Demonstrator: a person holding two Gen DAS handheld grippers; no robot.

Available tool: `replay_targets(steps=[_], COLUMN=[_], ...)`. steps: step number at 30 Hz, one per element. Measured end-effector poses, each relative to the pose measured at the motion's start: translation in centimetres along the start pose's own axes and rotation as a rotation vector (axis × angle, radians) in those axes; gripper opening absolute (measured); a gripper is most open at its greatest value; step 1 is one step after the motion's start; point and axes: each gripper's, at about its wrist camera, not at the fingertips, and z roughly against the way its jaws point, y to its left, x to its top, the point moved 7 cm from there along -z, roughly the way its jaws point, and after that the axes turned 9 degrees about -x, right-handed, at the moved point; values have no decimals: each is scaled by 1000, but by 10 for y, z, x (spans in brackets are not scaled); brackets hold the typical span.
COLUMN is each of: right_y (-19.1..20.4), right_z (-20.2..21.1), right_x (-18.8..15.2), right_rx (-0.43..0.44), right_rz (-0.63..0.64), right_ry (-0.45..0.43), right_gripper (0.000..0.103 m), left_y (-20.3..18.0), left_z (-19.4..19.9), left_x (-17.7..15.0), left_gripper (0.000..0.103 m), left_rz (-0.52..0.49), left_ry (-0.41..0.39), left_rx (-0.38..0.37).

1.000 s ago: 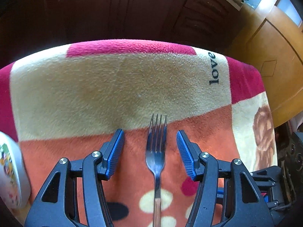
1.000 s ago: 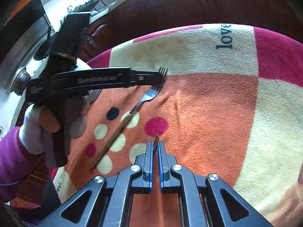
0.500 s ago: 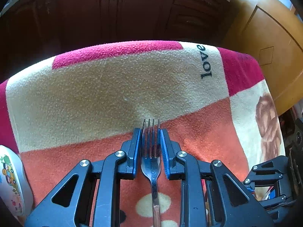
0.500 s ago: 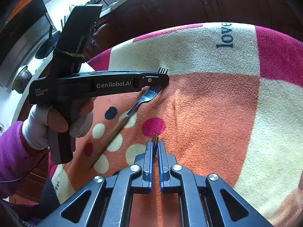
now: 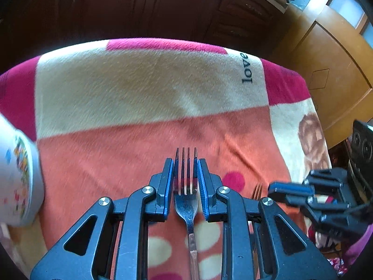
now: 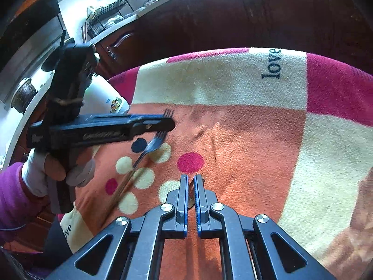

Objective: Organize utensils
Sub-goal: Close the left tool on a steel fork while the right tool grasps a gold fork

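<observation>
I find the orange, cream and pink fleece blanket [image 5: 130, 107] unchanged. My left gripper [image 5: 185, 163], spread a second ago, now pinches the steel fork [image 5: 185, 200] above it; right gripper [image 6: 190, 182] pinches another utensil.

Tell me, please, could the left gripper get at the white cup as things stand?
Probably yes: the left gripper, shut on the fork, has the white cup close on its left, and only bare blanket lies between them.
</observation>
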Motion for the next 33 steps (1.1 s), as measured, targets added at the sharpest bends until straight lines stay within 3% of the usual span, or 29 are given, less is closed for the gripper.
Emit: replay_targets(steps=[9, 16, 18, 20, 21, 24, 31, 33], right_y=[-2, -3, 0, 0, 0, 3, 4, 8], right_z=[1, -20, -22, -23, -23, -16, -9, -12], right_x=[-4, -15, -12, -10, -10, -11, -13, -13], right_rx=[-23, -7, -2, -1, -6, -11, -26, -28], right_rz=[-13, -20, -17, -37, -41, -28, -9, -4], right_ry=[4, 60, 31, 22, 19, 3, 4, 11], right_gripper=[8, 13, 13, 12, 5, 4, 4, 4], left_y=[18, 18, 16, 16, 14, 10, 5, 5], left_z=[23, 24, 25, 26, 28, 29, 28, 30], left_x=[-36, -50, -53, -55, -56, -62, -70, -71], left_gripper=[19, 19, 19, 19, 19, 19, 19, 19], left_rz=[56, 79, 73, 77, 79, 76, 52, 24], left_ry=[26, 32, 32, 34, 33, 48, 101, 99], left_rx=[52, 24, 20, 11, -8, -58, -51, -15])
